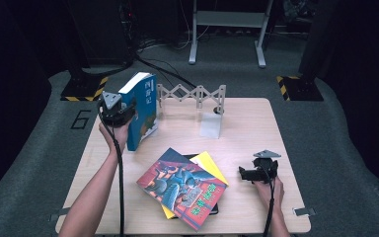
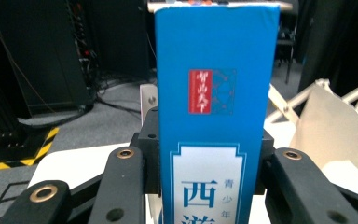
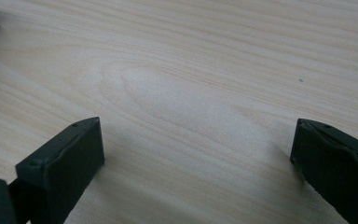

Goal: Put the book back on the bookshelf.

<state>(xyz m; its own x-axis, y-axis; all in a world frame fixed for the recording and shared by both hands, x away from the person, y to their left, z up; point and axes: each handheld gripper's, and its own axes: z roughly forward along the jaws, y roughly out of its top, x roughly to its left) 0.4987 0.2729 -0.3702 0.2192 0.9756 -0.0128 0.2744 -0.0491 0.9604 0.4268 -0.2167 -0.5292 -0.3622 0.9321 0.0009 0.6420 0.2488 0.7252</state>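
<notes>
High view showed the left gripper [image 1: 128, 109] clamping the blue book [image 1: 141, 111] at its spine; stiff and heavy, it suited that hold, while the right gripper [image 1: 244, 173] stood open.

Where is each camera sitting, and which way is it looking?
High view: above the person's side, looking forward and down at the table; both forearms, left tongs and right tongs show.
Left gripper view: rides the left tongs, looking along the jaws clamped on the blue book.
Right gripper view: rides the right tongs, facing down at bare tabletop between open jaws.
Shared: the high and left gripper views both show the blue book and the white folding rack.
</notes>
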